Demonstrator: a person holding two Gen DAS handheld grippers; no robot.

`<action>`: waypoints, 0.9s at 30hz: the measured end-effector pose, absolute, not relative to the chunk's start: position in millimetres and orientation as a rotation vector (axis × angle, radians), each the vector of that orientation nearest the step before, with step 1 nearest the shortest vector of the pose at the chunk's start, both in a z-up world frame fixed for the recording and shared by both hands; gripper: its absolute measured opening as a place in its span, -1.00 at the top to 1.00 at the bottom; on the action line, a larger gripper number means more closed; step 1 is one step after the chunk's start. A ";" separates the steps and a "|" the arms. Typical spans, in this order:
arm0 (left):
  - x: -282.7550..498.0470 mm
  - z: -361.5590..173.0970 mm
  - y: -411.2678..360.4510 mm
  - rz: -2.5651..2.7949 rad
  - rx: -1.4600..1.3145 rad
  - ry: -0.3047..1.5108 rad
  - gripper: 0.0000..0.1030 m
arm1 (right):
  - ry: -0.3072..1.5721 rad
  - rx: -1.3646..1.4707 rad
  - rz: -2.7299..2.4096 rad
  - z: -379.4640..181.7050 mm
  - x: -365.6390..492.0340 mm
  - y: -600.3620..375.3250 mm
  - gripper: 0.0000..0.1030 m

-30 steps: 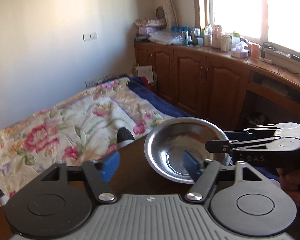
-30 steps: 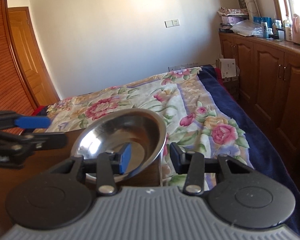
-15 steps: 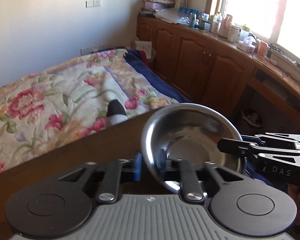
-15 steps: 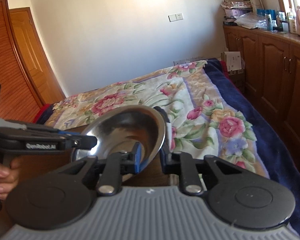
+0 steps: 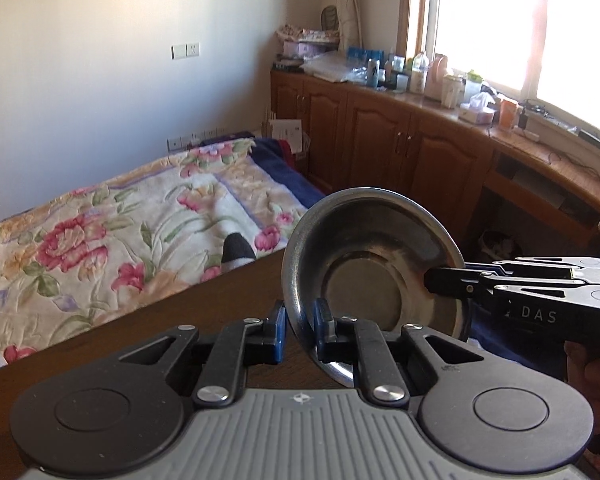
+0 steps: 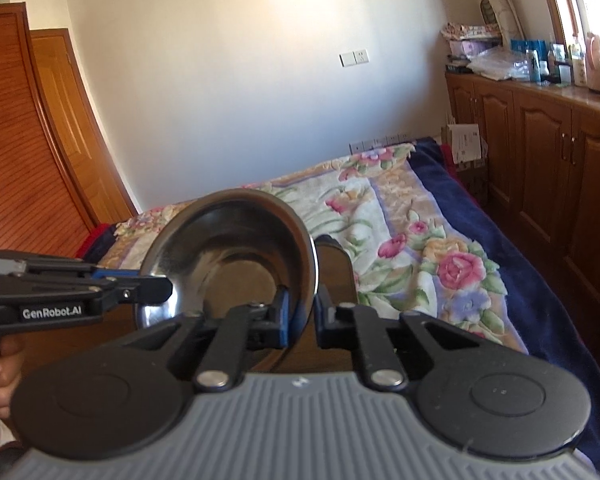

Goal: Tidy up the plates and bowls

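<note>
A steel bowl (image 5: 372, 268) is held up off the dark wooden table (image 5: 204, 304), tilted with its hollow facing the cameras. My left gripper (image 5: 300, 320) is shut on its lower left rim. In the same view my right gripper (image 5: 446, 284) comes in from the right and pinches the opposite rim. The right wrist view shows the bowl (image 6: 228, 252) with my right gripper (image 6: 300, 316) shut on its right rim. There my left gripper (image 6: 156, 292), held by a hand, clamps the left rim.
Beyond the table edge lies a bed with a floral quilt (image 5: 132, 232) and a black-and-white sock (image 5: 238, 250) on it. Wooden cabinets (image 5: 400, 152) topped with bottles run under the window. A wooden door (image 6: 40, 140) stands at the left.
Both grippers stood open around the bowl's rim one second ago and have closed on it. The bowl has risen from the table and tipped more upright.
</note>
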State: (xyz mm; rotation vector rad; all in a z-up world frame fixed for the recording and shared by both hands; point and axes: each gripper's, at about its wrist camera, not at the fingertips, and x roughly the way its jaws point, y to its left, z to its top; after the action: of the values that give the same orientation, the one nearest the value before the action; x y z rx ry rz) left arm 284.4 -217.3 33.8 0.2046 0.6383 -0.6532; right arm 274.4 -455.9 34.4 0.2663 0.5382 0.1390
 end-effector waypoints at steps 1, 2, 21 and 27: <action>281.0 38.6 -215.8 -0.654 0.205 0.629 0.70 | 0.532 0.263 0.139 37.4 271.8 -455.2 0.72; 277.6 42.8 -214.2 -0.657 0.204 0.622 0.70 | 0.526 0.260 0.139 41.0 269.0 -454.7 0.72; 213.3 73.0 -164.0 -0.685 0.155 0.545 0.70 | 0.454 0.232 0.162 66.3 223.5 -432.5 0.74; 192.2 73.2 -142.7 -0.685 0.145 0.534 0.70 | 0.451 0.220 0.178 66.7 211.8 -419.9 0.74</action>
State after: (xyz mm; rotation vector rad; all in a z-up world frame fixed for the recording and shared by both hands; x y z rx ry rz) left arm 192.2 -142.7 73.2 0.1448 0.5345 -0.6855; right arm 211.8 -419.9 66.7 0.2201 0.4508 0.1784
